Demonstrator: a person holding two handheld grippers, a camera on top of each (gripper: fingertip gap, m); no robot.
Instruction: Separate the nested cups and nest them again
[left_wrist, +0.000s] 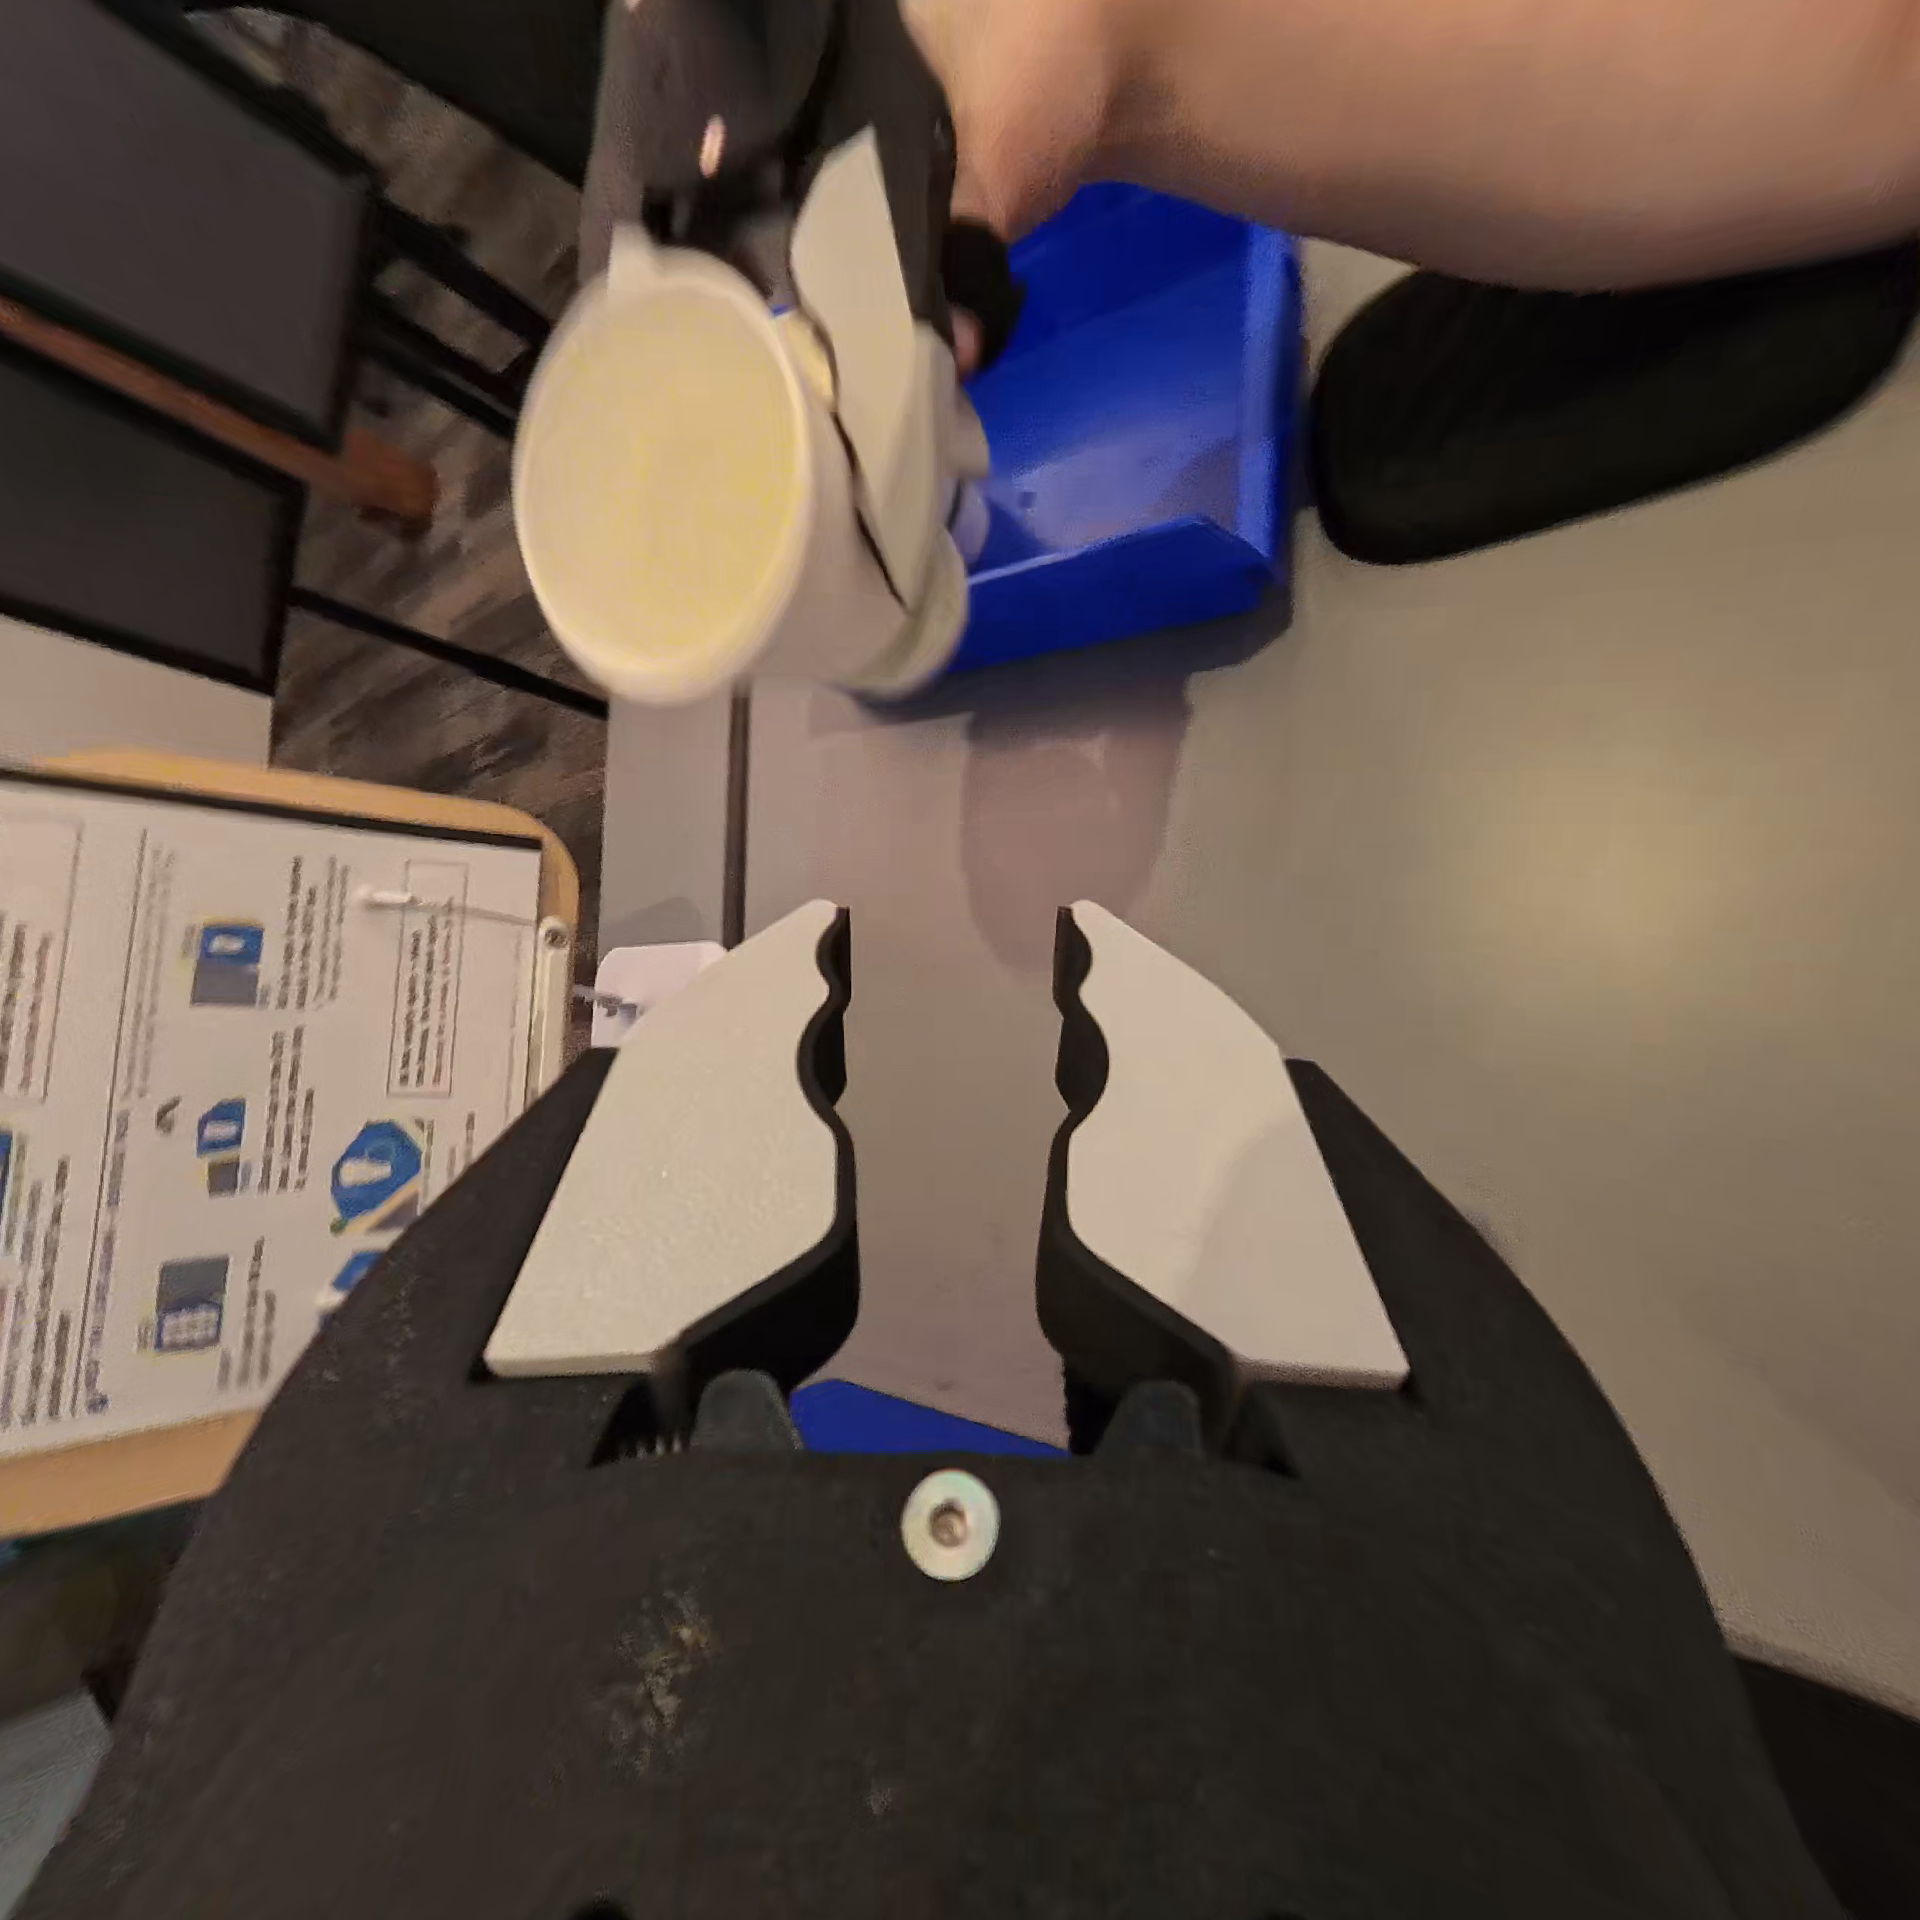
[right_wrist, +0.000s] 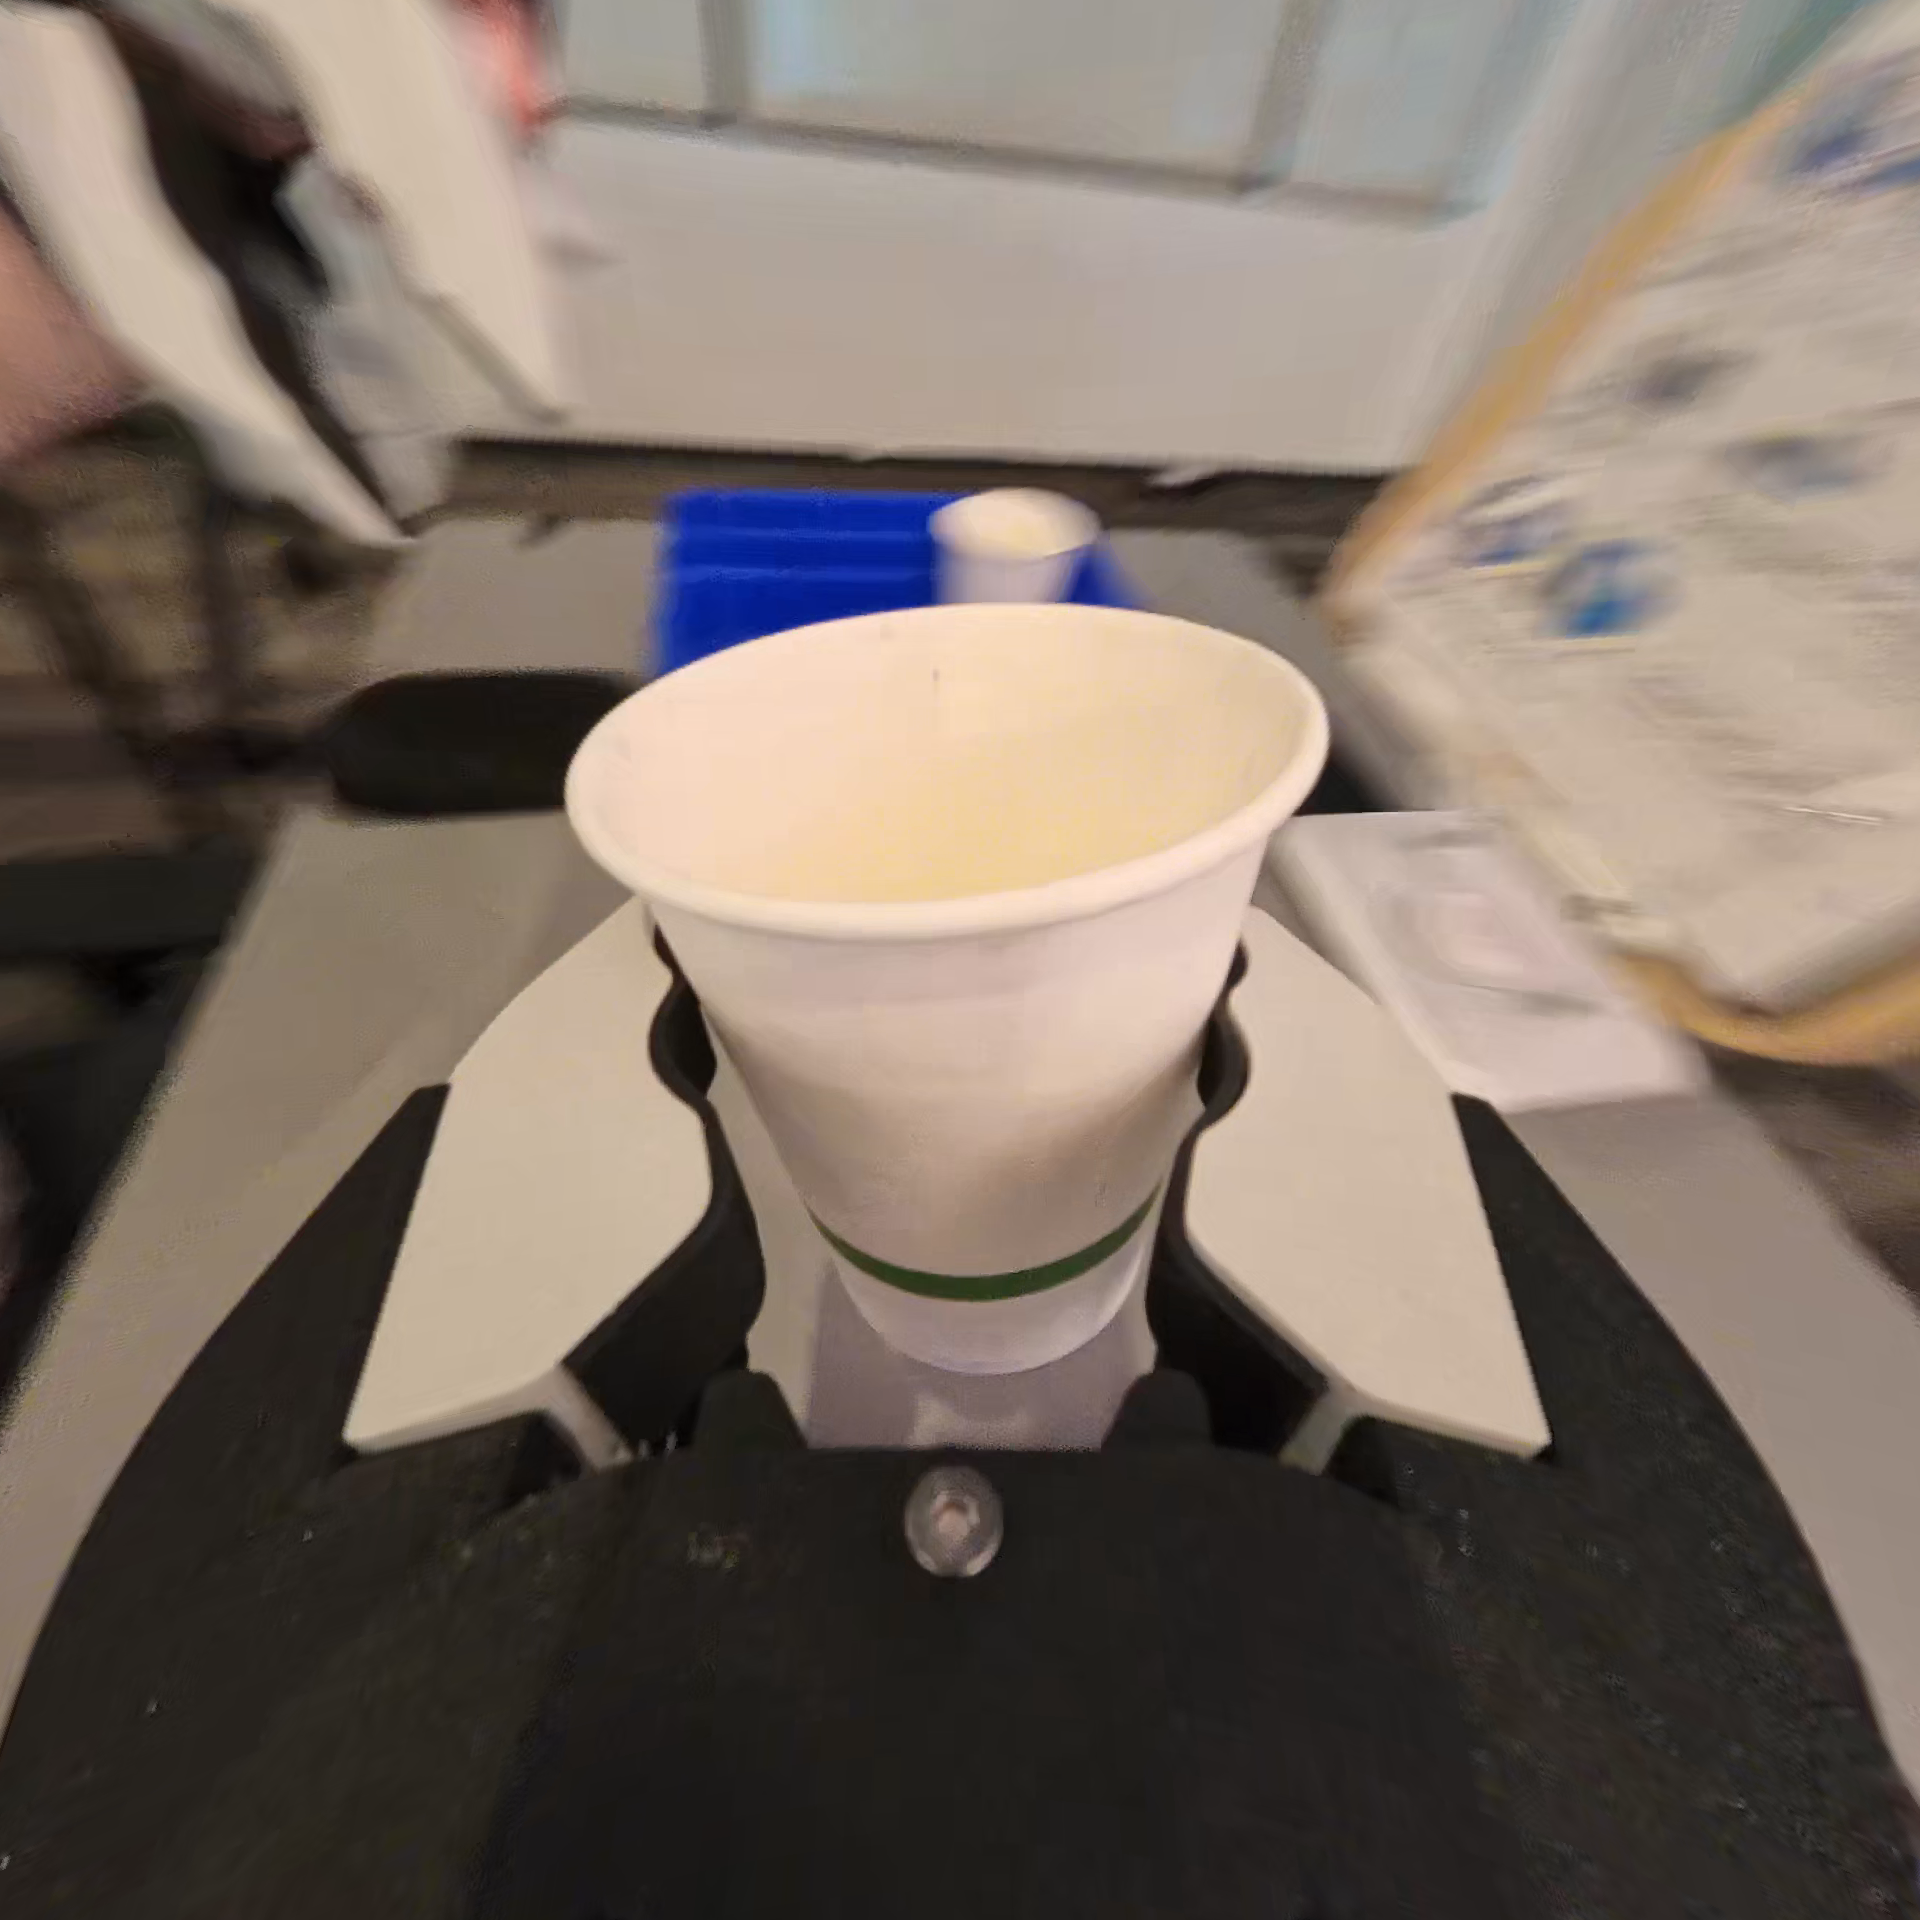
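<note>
white cup with green band (right_wrist: 956, 997) is clamped upright by right gripper (right_wrist: 951, 1039), lifted over grey table (right_wrist: 260, 1039) | second cup (right_wrist: 1013, 545) is seen by blue bin (right_wrist: 790, 566) | left gripper (left_wrist: 951, 997) is held apart, empty | printed sheet (left_wrist: 260, 1091) too blurry to be read

A: Held cup (right_wrist: 940, 1029): white outside, cream inside, thin green band near base. Far small cup (right_wrist: 1013, 545): white too.
B: Bin (left_wrist: 1138, 416) behind: solid blue. Table (left_wrist: 1558, 935): plain grey.
A: Left gripper (left_wrist: 951, 940): black body, light grey finger plates. Board (left_wrist: 260, 1091) at left: white sheet, blue icons, tan edge.
</note>
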